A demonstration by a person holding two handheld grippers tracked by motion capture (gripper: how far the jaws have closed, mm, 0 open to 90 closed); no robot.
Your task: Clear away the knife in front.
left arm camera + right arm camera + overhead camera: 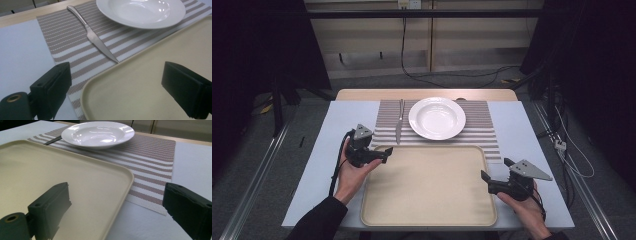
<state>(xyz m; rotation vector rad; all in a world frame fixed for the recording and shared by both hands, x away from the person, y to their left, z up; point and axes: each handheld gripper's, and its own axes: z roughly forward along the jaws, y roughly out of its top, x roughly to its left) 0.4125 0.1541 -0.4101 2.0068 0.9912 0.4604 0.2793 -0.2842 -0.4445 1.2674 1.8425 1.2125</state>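
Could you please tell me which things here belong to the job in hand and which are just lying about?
In the job, going by where the open grippers sit:
- tray, with the left gripper and right gripper at its edges
- knife
- plate
- striped placemat

Lying about:
- cables on the floor

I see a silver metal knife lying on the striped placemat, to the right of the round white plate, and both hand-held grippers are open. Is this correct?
Not quite. The silver metal knife lies on the striped placemat to the left of the round white plate, not the right, as the high view shows. The left hand-held gripper and right hand-held gripper are indeed both open.
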